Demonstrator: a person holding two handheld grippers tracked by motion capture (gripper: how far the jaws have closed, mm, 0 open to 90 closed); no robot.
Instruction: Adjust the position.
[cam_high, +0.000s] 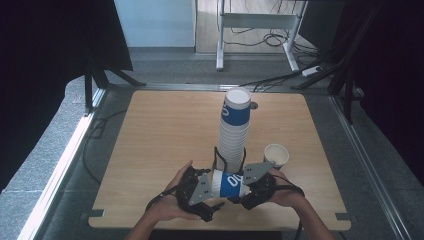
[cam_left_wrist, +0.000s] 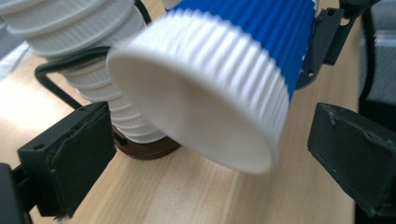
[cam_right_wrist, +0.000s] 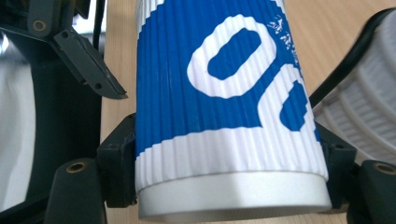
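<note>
Ribbed paper cup (cam_right_wrist: 224, 107), blue band, clamped in right tool (cam_right_wrist: 224, 154)

Blue band with white lettering around a ribbed white cup (cam_high: 228, 184); plain white cup (cam_high: 276, 154) just right of it. White ribbed stack (cam_high: 233, 135) behind, topped blue-banded. Pale wood-grain table (cam_high: 165, 130); black jaws.

One cup stack (cam_high: 234, 131), two loose cups (cam_high: 228, 184)
</note>
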